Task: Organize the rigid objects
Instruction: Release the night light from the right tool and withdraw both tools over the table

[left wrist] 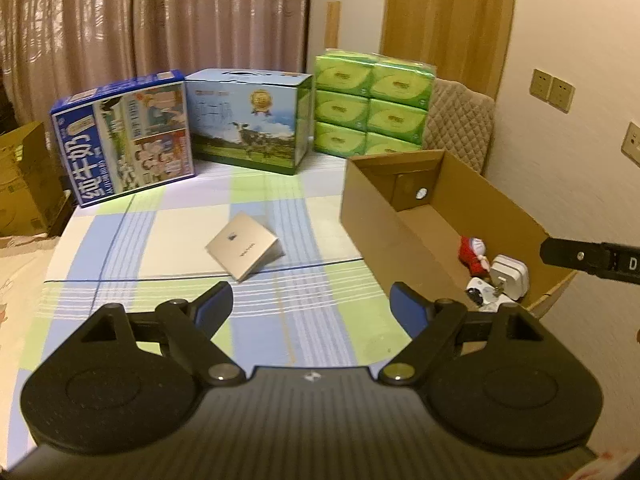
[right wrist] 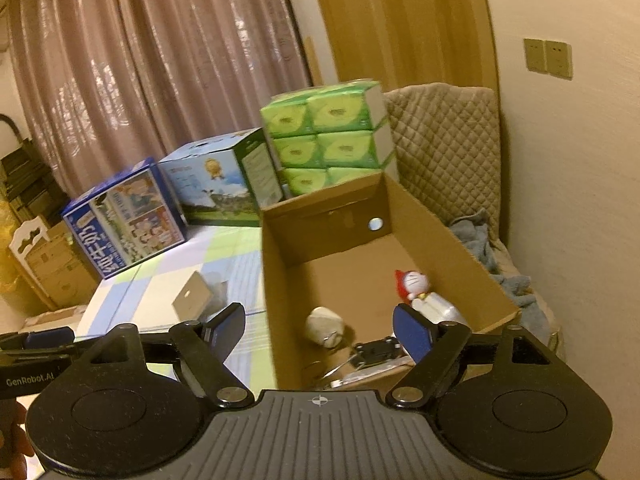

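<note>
A: We note the cardboard box [right wrist: 448, 236] at the right of the checked cloth [left wrist: 160, 240], already holding the red-capped figure [right wrist: 410, 284], the white plug [left wrist: 508, 276] and a pale round lump [right wrist: 324, 324].

B: One thing lies outside it: the gold flat box [left wrist: 244, 246], tilted on the cloth, well apart from the carton's left wall.

A: Our left gripper [left wrist: 310, 306] stands spread, nothing between the pads, aimed short of it. The right gripper [right wrist: 320, 328] is spread too, empty, over the carton's near end.

B: We'd take the gold box across its narrow edges with the left, pinching squarely; a slanted face may slip.
</note>
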`<state>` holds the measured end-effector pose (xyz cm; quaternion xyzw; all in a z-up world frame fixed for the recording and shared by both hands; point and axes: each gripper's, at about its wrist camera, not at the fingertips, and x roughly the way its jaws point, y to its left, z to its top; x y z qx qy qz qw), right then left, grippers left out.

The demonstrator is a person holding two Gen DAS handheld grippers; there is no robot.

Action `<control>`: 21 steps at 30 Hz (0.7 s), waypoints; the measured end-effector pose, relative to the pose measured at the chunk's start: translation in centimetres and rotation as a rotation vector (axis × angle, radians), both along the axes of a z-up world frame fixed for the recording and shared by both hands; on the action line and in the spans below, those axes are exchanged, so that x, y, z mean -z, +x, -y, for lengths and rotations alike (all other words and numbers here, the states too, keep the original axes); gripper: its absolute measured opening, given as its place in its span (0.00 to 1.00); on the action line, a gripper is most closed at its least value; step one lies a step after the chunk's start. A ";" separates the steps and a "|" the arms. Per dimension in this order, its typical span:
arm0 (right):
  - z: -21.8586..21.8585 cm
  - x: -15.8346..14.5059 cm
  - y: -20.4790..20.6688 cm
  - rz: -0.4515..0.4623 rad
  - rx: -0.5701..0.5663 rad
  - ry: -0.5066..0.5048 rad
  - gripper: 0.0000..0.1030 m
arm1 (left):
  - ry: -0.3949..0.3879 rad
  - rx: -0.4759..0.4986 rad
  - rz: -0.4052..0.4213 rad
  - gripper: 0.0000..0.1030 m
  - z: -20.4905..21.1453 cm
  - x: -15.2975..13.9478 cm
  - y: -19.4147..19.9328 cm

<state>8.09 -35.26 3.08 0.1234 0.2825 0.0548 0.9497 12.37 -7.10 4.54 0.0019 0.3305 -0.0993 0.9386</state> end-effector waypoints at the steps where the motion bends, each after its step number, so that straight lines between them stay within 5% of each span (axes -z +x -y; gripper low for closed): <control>1: -0.3 0.0 0.0 0.001 -0.006 -0.002 0.77 | 0.000 -0.006 0.000 0.80 -0.4 0.0 -0.1; 21: -7.7 -0.8 0.8 0.048 -0.139 -0.026 0.78 | 0.033 -0.063 -0.022 0.81 -7.0 2.4 0.7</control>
